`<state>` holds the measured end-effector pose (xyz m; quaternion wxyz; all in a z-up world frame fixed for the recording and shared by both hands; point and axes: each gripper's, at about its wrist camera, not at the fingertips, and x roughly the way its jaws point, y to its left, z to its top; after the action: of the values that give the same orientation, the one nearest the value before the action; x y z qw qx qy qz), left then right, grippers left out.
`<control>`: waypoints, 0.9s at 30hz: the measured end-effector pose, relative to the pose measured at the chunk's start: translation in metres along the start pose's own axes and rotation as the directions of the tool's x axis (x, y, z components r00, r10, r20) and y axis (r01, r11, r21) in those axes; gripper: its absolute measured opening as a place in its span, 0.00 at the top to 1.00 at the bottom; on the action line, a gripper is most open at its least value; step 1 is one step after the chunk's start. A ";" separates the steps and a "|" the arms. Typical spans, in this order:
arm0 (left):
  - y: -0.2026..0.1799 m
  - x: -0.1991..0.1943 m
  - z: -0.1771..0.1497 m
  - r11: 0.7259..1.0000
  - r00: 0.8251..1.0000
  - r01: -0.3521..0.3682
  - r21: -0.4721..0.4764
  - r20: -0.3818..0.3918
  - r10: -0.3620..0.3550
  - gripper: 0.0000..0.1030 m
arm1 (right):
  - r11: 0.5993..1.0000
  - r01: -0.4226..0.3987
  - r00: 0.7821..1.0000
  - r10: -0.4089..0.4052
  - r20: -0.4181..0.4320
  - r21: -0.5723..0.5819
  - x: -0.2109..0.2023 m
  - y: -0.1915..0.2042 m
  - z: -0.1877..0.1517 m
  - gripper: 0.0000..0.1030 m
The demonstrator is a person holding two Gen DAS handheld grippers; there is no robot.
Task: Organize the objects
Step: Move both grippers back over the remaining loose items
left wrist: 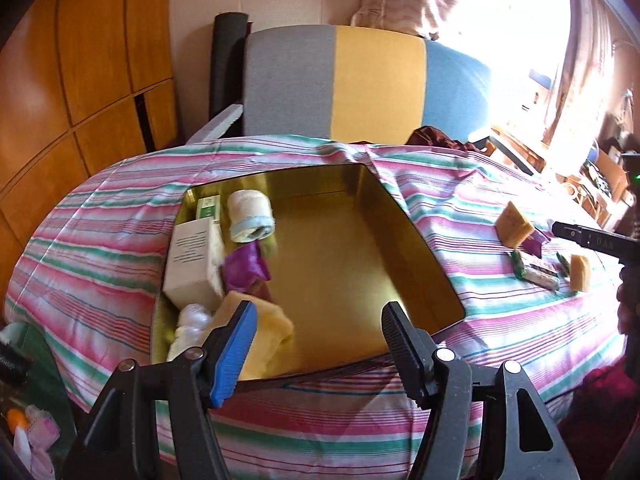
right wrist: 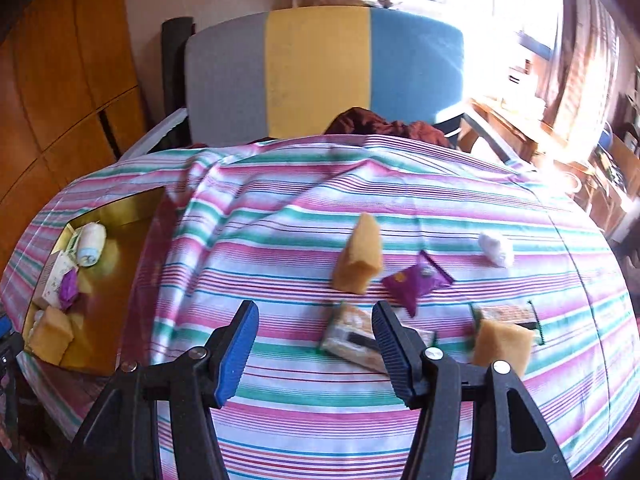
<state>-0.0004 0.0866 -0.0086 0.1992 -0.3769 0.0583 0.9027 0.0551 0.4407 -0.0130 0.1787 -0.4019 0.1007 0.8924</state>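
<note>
- Here, left frame edge: the gold tin [right wrist: 120, 208] already holds a towel roll [right wrist: 91, 244].
- Centre: the sponge [right wrist: 358, 258] is light and squashy; pinch its flat sides.
- Lower centre: the right gripper [right wrist: 316, 344] is open, empty, over a slippery packet [right wrist: 352, 338].
- In its own view, the left gripper [left wrist: 320, 342] is open, empty.

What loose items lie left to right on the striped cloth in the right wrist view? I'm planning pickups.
Tall sponge → purple packet → white wad; the lower packets and sponge overlap, so they are omitted.

Wooden wardrobe [left wrist: 80, 80], striped chair [left wrist: 360, 80], bright curtained window [left wrist: 520, 20].
</note>
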 end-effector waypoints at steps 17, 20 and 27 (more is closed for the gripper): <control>-0.116 0.040 0.018 0.963 0.983 0.175 0.207 -0.090 -0.159 0.36 | 0.616 -0.040 0.996 -0.041 0.083 0.787 -0.011 -0.200 -0.060 0.38; -0.140 0.050 0.021 0.944 0.978 0.205 0.260 -0.100 -0.185 0.36 | 0.590 -0.055 0.995 -0.038 0.096 0.806 -0.013 -0.203 -0.065 0.37; -0.204 0.079 0.027 0.844 0.948 0.318 0.431 -0.160 -0.276 0.36 | 0.594 -0.080 0.996 0.013 0.090 0.801 -0.002 -0.200 -0.064 0.35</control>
<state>0.0134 0.3053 -0.0358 0.4156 -0.3658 0.2164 0.8041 0.1798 0.6027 -0.0601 0.3207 -0.2422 0.4951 0.7703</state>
